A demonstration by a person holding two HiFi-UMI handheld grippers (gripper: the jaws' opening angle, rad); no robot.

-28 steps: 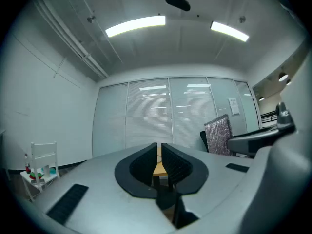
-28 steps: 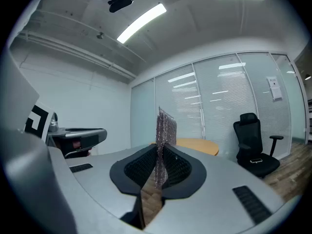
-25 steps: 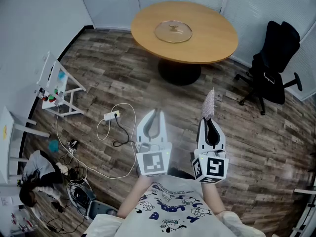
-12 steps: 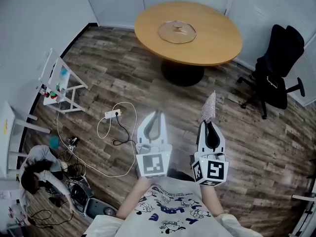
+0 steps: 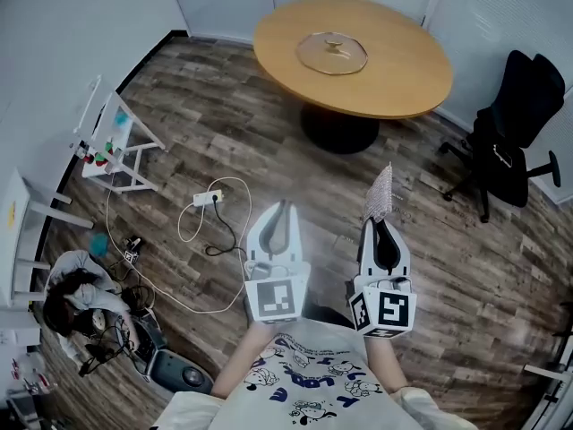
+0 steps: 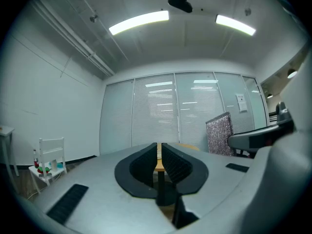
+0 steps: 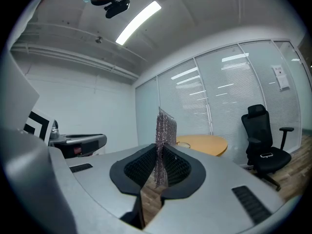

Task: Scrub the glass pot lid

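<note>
The glass pot lid [image 5: 332, 52] lies flat on the round wooden table [image 5: 394, 79], far ahead of both grippers. My left gripper [image 5: 284, 204] hangs over the wood floor, shut with nothing between its jaws [image 6: 159, 146]. To its right, my right gripper [image 5: 383, 223] is shut on a silvery mesh scrubber [image 5: 380, 191], which stands upright out of the jaws. In the right gripper view the scrubber [image 7: 165, 130] rises from the pads, with the table [image 7: 204, 144] and the lid [image 7: 184, 145] small behind it. The scrubber [image 6: 218, 133] also shows in the left gripper view.
A black office chair [image 5: 515, 119] stands right of the table. A white rack [image 5: 115, 146] with small bottles is against the left wall. A power strip with looped cable [image 5: 208, 202] lies on the floor, and cables and gear [image 5: 98, 316] are piled at the lower left.
The table and lid have shifted right and slightly down in the head view as I move toward them. Both grippers keep the same pose, scrubber still held.
</note>
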